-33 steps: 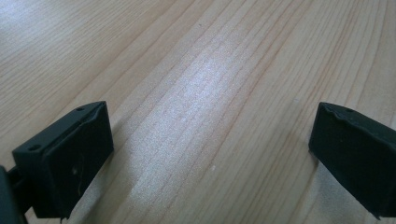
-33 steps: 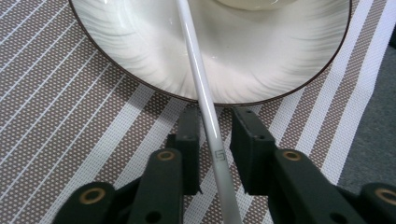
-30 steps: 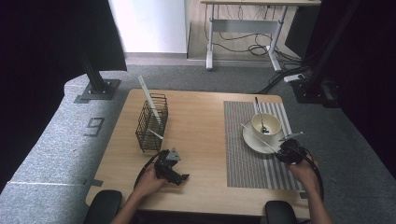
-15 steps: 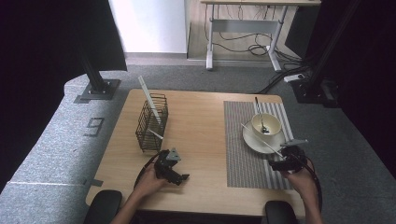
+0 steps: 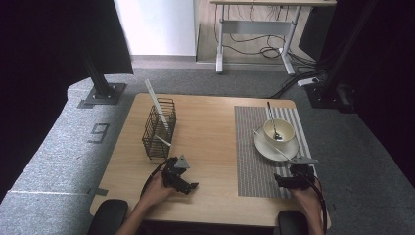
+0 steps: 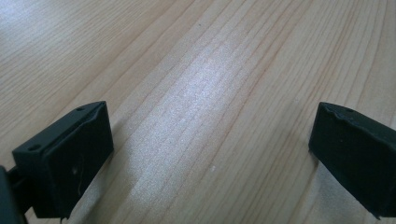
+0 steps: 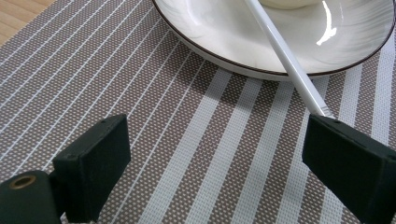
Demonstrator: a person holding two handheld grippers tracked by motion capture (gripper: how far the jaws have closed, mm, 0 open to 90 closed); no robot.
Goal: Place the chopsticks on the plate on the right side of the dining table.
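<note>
Right gripper (image 5: 286, 180) is sitting with jaws spread wide, nothing between them; they have just been opening. It is hovering low over the striped placemat (image 7: 154, 116), just on the person's side of the saucer (image 7: 224, 37). The white stick (image 7: 285, 56) is lying across the saucer, its near end overhanging the rim and ending right at the gripper's own right-hand jaw; touching or just apart, I cannot tell. In the high view the white stick (image 5: 273, 146) is running from beside the cup (image 5: 279, 131) on the saucer (image 5: 262, 147) down toward the gripper. A spoon (image 5: 272, 120) is standing in the cup.

Left gripper (image 5: 191, 185) is also spread, holding nothing, idling on bare table (image 6: 196, 84) well left of the saucer, below the wire basket (image 5: 159, 129).

Risks, as I judge them:
- The stick is resting loose on a curved rim. Any nudge from that jaw while pulling away is likely rolling or flicking it off the saucer.
- The overhang is making it tip-prone: a downward tap on the free end is levering the far end up against the cup.
- The trailing cable is passing near the placemat edge; a snag is dragging the mat and saucer with it.
</note>
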